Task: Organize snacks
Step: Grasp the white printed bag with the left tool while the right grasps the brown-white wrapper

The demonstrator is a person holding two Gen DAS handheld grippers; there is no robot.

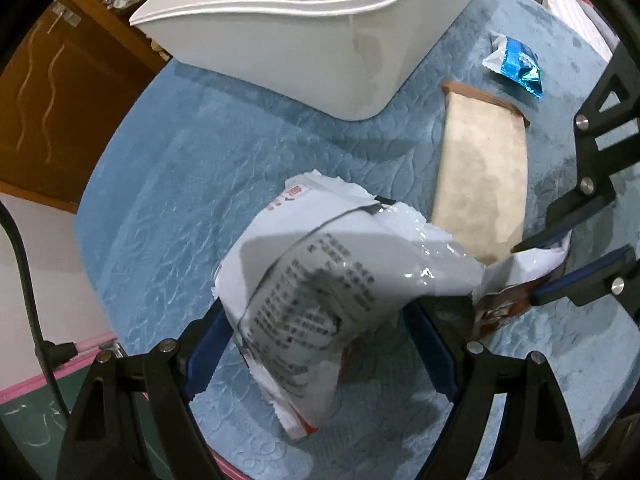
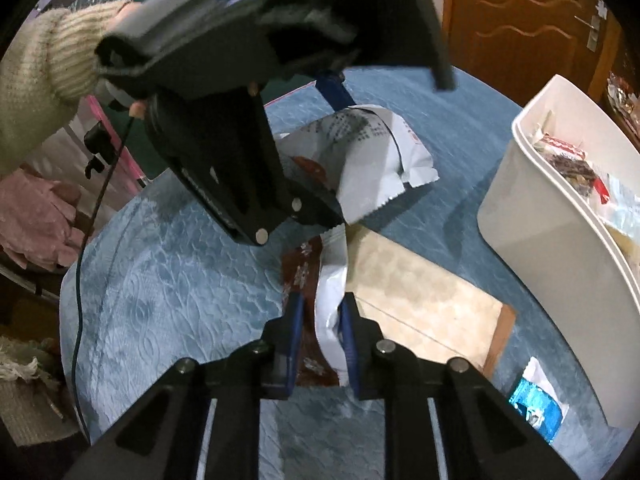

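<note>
A crumpled snack bag [image 1: 320, 264], white with printed text on its back and brown on its front, lies on the blue mat. My left gripper [image 1: 316, 308] points down over it, and the bag's body sits between the wide-apart blue pads [image 1: 204, 356]; I see no squeeze on it. My right gripper [image 2: 322, 312] is shut on the bag's flat end [image 2: 330, 320]. In the left wrist view the right gripper [image 1: 528, 274] pinches that end at the right. In the right wrist view the left gripper [image 2: 336, 148] straddles the bag [image 2: 372, 148], with a knitted sleeve [image 2: 48, 56] behind it.
A white bin [image 1: 280, 52] holding several snacks stands at the mat's far side. It also shows in the right wrist view as the bin [image 2: 552, 216]. A beige packet [image 1: 480, 176] lies next to the bag, and a small blue packet [image 1: 516, 64] lies beyond it. The round mat's edge [image 1: 104, 208] drops off at the left.
</note>
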